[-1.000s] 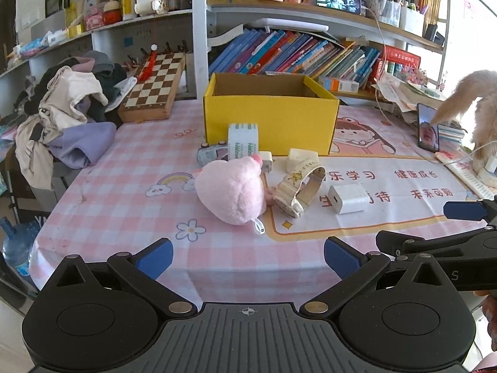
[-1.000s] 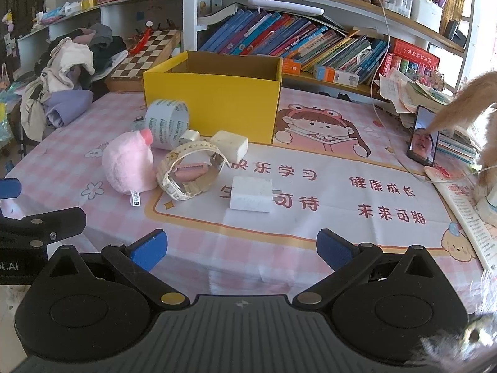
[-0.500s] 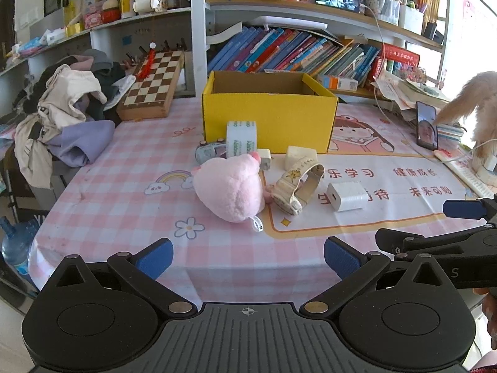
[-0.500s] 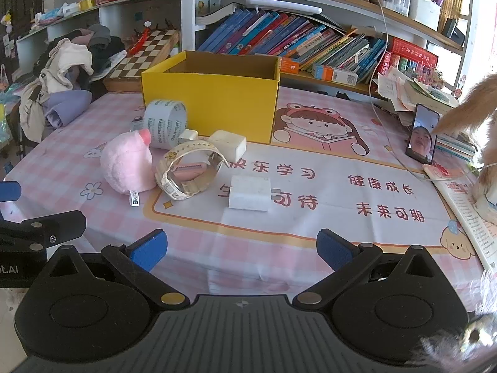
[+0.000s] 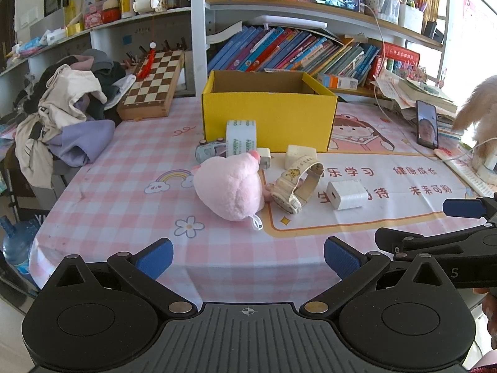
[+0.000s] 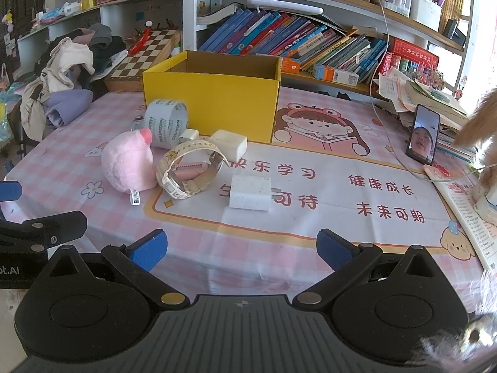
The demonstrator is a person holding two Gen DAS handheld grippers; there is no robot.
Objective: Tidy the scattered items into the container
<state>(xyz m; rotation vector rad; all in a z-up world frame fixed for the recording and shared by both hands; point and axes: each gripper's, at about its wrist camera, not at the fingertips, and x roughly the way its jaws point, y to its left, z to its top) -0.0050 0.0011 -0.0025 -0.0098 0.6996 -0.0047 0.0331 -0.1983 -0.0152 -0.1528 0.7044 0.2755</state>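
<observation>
An open yellow box [image 5: 269, 118] [image 6: 214, 101] stands mid-table. In front of it lie a pink plush toy [image 5: 230, 186] [image 6: 128, 163], a cream watch [image 5: 296, 185] [image 6: 189, 169], a white charger [image 5: 346, 194] [image 6: 250, 192], a tape roll [image 5: 241, 138] [image 6: 166, 123], a cream block [image 5: 299, 154] [image 6: 229, 144], a small white plug [image 5: 264, 157] and a toy car [image 5: 209, 150]. My left gripper [image 5: 247, 256] is open and empty at the table's near edge. My right gripper [image 6: 241, 248] is open and empty, also at the near edge.
A chessboard [image 5: 152, 85] and a clothes pile [image 5: 65, 115] sit at the back left. A phone [image 6: 424, 135] stands propped at the right beside papers and a cable. Bookshelves [image 5: 295, 52] run behind the table. A furry animal [image 5: 478, 108] is at the far right.
Both grippers have drawn back slightly from the table; the items look a little farther off. Nothing on the table has moved.
</observation>
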